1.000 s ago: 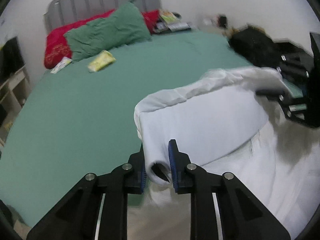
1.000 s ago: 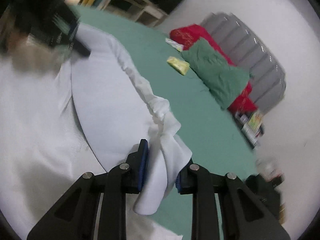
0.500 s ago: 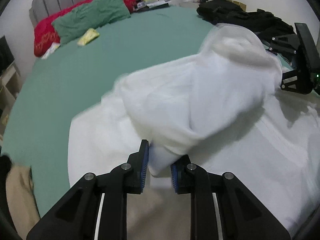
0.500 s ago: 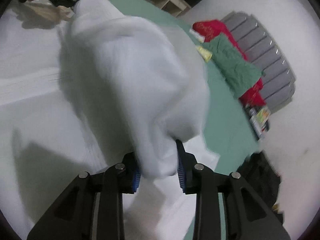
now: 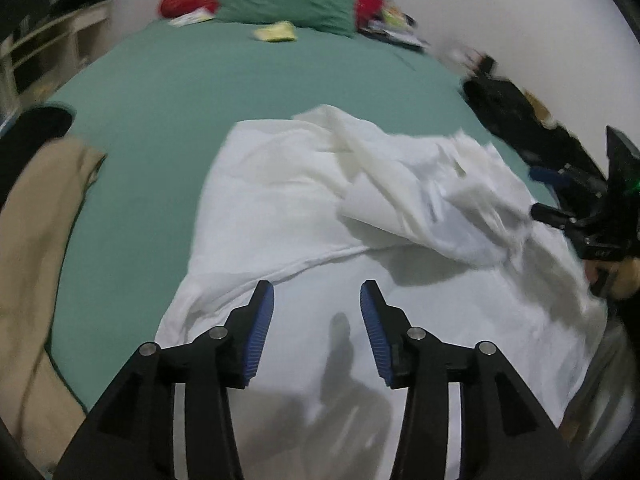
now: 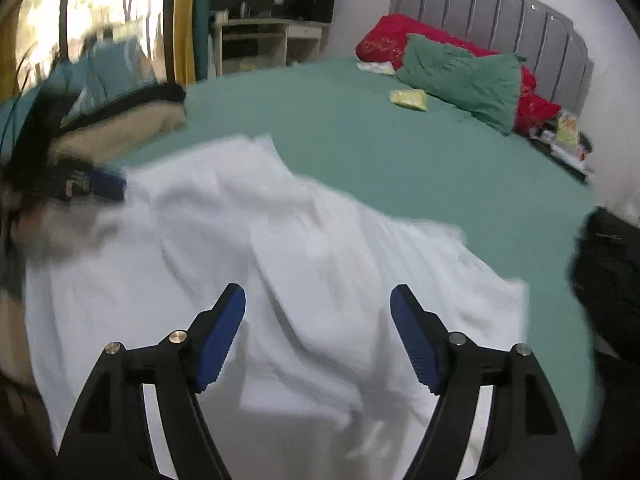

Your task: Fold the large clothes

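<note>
while the white garment (image 5: 304, 208) lay spread on the near part of the green bed (image 5: 208, 92), both grippers hung over it with nothing in them. the left gripper (image 5: 317, 312) had just been opening, and its blue pads stood apart with only flat cloth below. the right gripper (image 6: 318, 320) had just been opening too, wider, and it held no cloth. one part of the garment lay thrown over the rest, bunched and wrinkled toward the right side. so one fold looked done, but it was messy. smoothing and more folds looked left to do. a tan cloth (image 5: 36, 240) lay at the left edge, and dark clothes (image 5: 516, 116) lay far right.
</note>
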Motion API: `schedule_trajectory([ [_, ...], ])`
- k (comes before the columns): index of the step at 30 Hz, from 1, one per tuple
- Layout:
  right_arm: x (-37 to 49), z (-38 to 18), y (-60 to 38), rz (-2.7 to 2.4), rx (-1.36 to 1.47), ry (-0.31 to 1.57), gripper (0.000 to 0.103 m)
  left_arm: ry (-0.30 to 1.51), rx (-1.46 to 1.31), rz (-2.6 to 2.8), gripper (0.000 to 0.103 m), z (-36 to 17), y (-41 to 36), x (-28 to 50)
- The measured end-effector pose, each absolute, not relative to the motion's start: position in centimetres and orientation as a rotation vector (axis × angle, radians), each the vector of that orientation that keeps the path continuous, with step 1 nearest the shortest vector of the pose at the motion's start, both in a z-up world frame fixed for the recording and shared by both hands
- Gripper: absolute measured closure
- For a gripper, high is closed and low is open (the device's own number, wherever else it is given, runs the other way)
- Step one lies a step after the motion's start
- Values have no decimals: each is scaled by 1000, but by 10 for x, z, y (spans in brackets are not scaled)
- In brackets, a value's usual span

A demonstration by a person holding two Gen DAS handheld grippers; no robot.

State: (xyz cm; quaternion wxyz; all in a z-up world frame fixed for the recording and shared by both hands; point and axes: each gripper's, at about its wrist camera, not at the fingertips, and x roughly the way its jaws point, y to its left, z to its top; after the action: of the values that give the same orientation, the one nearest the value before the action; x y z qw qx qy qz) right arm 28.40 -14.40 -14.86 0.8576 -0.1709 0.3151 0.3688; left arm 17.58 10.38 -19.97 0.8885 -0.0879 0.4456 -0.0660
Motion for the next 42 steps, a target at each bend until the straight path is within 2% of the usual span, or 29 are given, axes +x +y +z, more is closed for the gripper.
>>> schedule_trajectory([
  [1, 292, -154, -130, 779, -344, 666, 28, 929, -194, -130, 55, -200, 104, 177],
  [2, 289, -160, -120, 777, -357, 684, 42, 929, -203, -120, 54, -201, 106, 178],
  [3, 296, -168, -109, 795, -344, 732, 59, 929, -208, -108, 54, -201, 108, 176],
  [4, 297, -177, -103, 810, -321, 787, 95, 933, -212, -97, 54, -201, 109, 175],
  [5, 295, -181, -101, 816, -306, 815, 101, 937, -220, -87, 54, -201, 110, 176],
  [11, 250, -191, -110, 837, -319, 929, 100, 926, -276, -33, 54, -195, 125, 152],
  [16, 221, -191, -132, 815, -216, 958, 99, 927, -290, 44, 53, -197, 135, 116],
  [18, 211, -187, -139, 760, -220, 967, 90, 919, -304, 66, 53, -195, 139, 102],
  [20, 200, -173, -157, 721, -187, 937, 60, 899, -301, 94, 52, -190, 142, 90],
  [22, 189, -162, -179, 671, -153, 912, 42, 874, -302, 120, 49, -184, 146, 77],
  [23, 185, -157, -194, 632, -138, 909, 39, 865, -300, 133, 47, -182, 148, 71],
  [27, 182, -157, -251, 451, -136, 947, 39, 878, -280, 168, 42, -187, 153, 57],
  [34, 187, -196, -349, 189, -28, 1124, 39, 1076, -228, 178, 37, -221, 142, 69],
  [42, 169, -218, -345, 270, -51, 1191, 38, 1139, -193, 205, 36, -223, 134, 65],
])
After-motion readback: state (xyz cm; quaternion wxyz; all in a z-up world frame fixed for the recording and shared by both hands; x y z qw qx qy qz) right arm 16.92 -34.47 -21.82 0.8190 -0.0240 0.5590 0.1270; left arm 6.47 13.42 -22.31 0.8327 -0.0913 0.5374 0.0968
